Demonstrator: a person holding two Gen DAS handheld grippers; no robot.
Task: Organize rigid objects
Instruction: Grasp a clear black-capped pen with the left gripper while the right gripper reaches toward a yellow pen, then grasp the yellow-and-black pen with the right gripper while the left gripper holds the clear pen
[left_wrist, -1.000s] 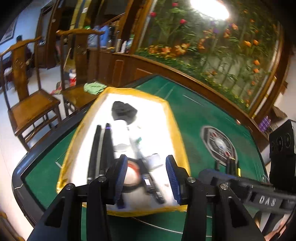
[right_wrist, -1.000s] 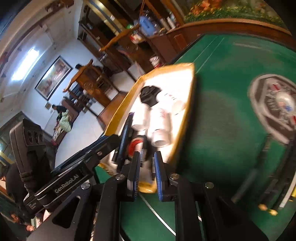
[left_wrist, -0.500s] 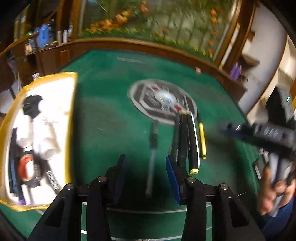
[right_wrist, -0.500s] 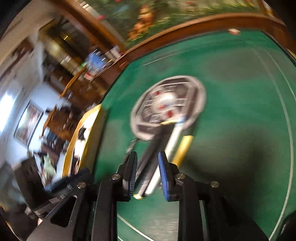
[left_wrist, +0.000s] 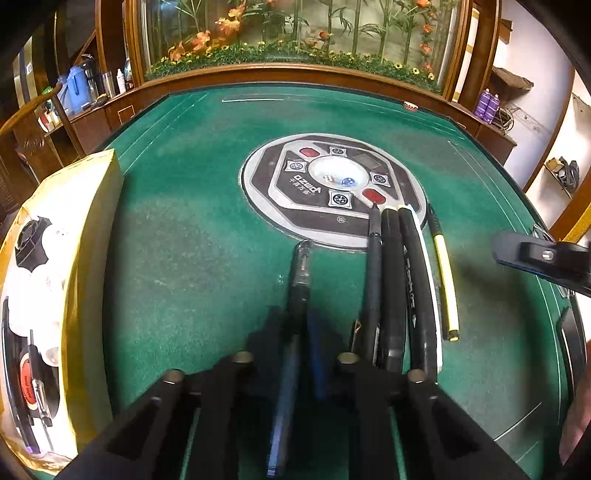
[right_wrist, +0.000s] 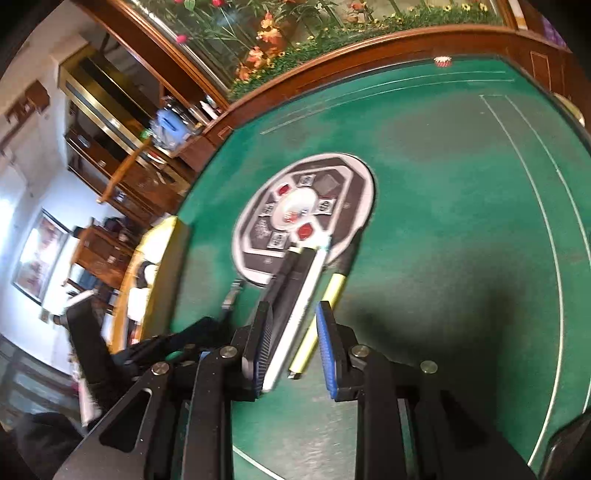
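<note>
The left gripper (left_wrist: 301, 343) has its fingers together on the slim dark-blue pen with a clear cap (left_wrist: 298, 291), gripped around mid-barrel, with the pen lying lengthwise between them on the green felt counter (left_wrist: 177, 236). The right gripper (right_wrist: 293, 345) holds its fingers somewhat apart, straddling the near ends of a white pen (right_wrist: 295, 317) and a yellow pen (right_wrist: 325, 314); whether they touch either I cannot tell.

On the far left sits a yellow-rimmed tray (left_wrist: 92, 236) with white cups and other items. At the counter's centre is a round grey dice panel (left_wrist: 334, 188), with a row of black pens (left_wrist: 395, 280) just right of the held pen.

The pen looks light, stiff and smooth, likely to pivot if pinched near an end, so mid-barrel suits it.
</note>
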